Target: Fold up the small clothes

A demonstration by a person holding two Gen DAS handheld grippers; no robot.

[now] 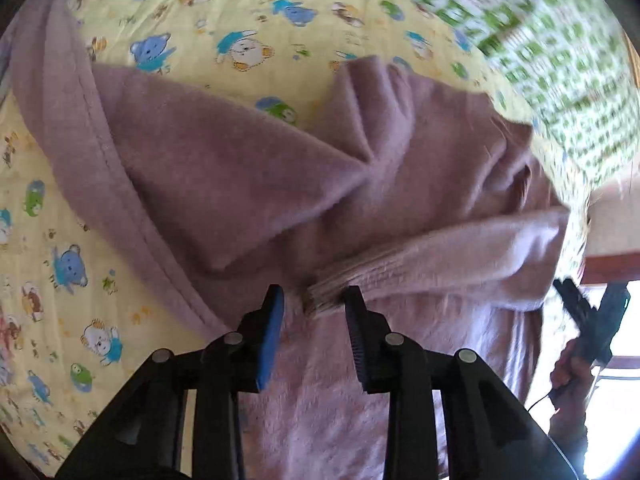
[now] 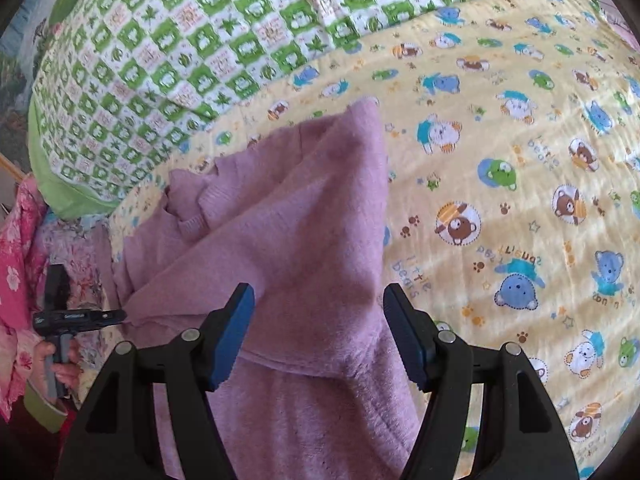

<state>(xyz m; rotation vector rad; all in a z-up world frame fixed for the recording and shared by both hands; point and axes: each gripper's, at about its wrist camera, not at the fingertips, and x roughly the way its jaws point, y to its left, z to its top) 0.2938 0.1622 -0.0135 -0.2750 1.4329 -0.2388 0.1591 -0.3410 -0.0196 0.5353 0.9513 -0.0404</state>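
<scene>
A fuzzy mauve knit garment (image 1: 280, 184) lies partly folded on a yellow bear-print sheet (image 1: 60, 208). One sleeve is folded across the body, and its ribbed cuff (image 1: 340, 280) ends just ahead of my left gripper (image 1: 314, 300). The left gripper is open and hovers over the fabric, holding nothing. In the right wrist view the same garment (image 2: 288, 232) spreads under my right gripper (image 2: 318, 300). Its jaws stand wide open above the folded layer, empty. Each gripper shows at the edge of the other's view: the right one (image 1: 592, 320), the left one (image 2: 80, 316).
A green and white checked quilt (image 2: 180, 48) lies bunched along the far side of the bed. Pink floral fabric (image 2: 20, 272) hangs at the left edge in the right wrist view. A bright window area (image 1: 624, 360) lies beyond the bed edge.
</scene>
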